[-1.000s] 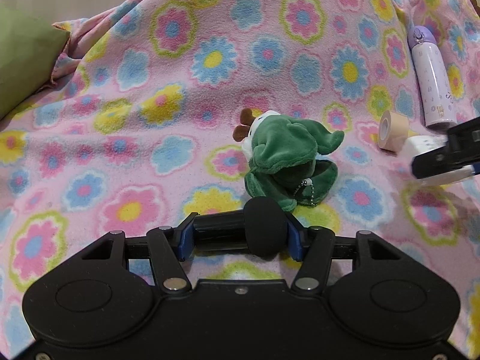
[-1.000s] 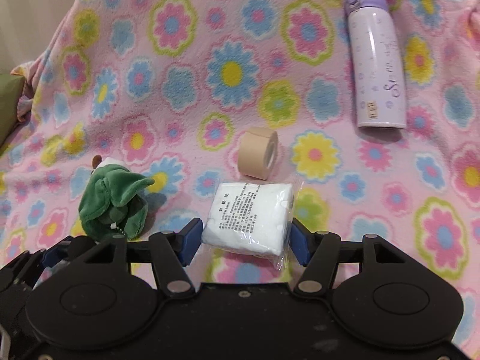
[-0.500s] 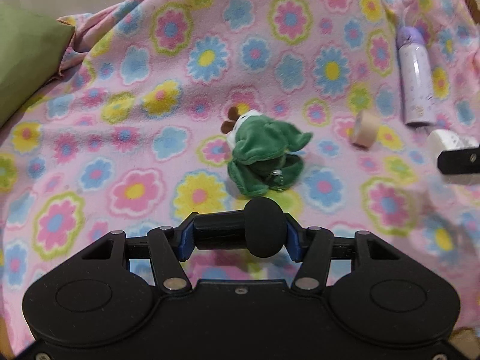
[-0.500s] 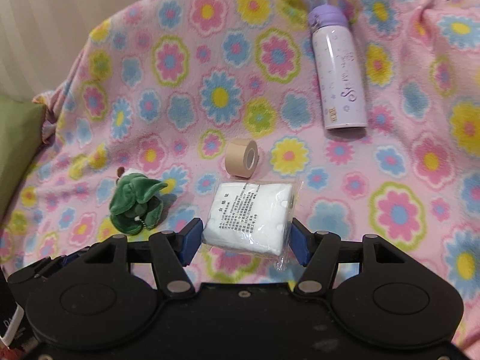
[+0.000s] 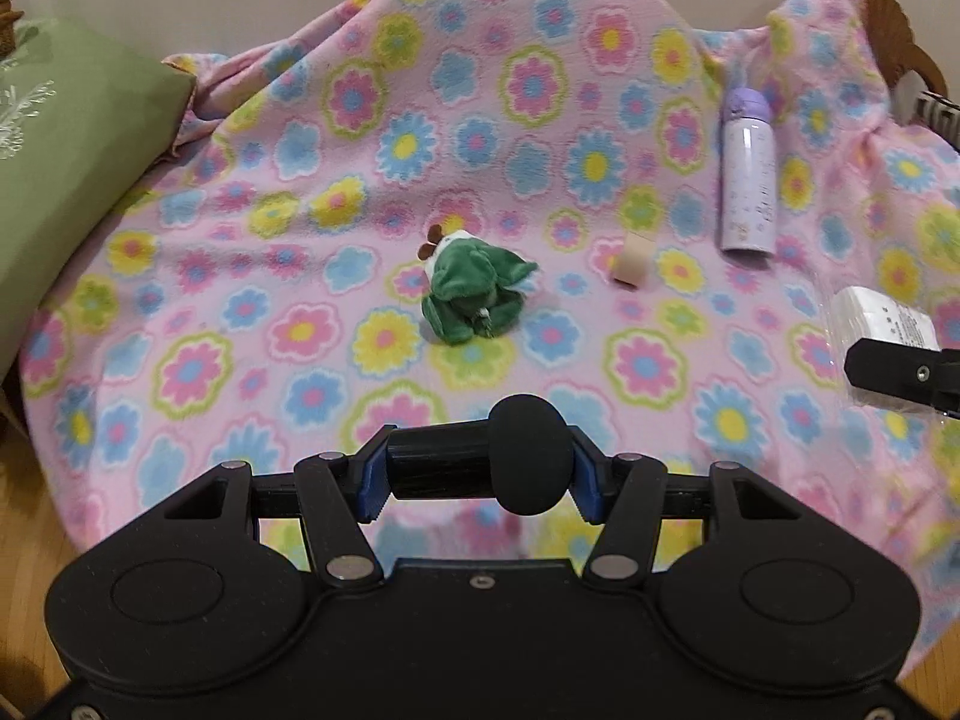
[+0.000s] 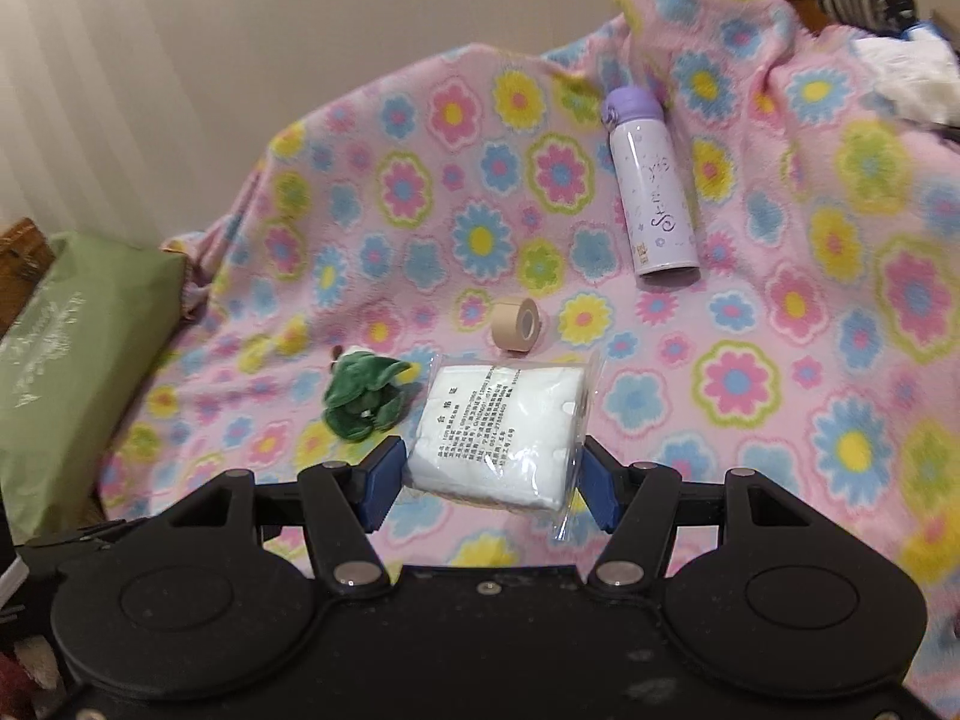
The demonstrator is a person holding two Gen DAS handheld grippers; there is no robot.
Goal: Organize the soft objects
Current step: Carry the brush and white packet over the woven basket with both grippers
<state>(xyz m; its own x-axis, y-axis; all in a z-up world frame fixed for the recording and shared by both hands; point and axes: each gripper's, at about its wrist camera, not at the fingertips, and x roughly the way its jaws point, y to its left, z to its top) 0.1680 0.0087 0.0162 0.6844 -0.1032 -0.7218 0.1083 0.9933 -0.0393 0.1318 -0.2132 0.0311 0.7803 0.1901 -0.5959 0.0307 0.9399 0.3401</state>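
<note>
A: Where's the pack [image 6: 501, 429]?

B: Lifted above the blanket [image 6: 750, 312], pinched at both sides by the right tongs [image 6: 489, 474]. It looks light, squashy, with slippery wrap.

A: And the left tongs [image 5: 480, 471]?

B: Clamped on a black foam-tipped mic [image 5: 528, 462]. The plush [image 5: 474, 300] lies mid-blanket; grab its body.

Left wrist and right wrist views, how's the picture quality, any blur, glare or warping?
Left wrist view: fisheye bends the floral blanket edges; the green plush toy is fairly sharp, the lower right corner smeared. Right wrist view: glare on the bagged white pack; right edge of the blanket blurred, lavender bottle readable.
</note>
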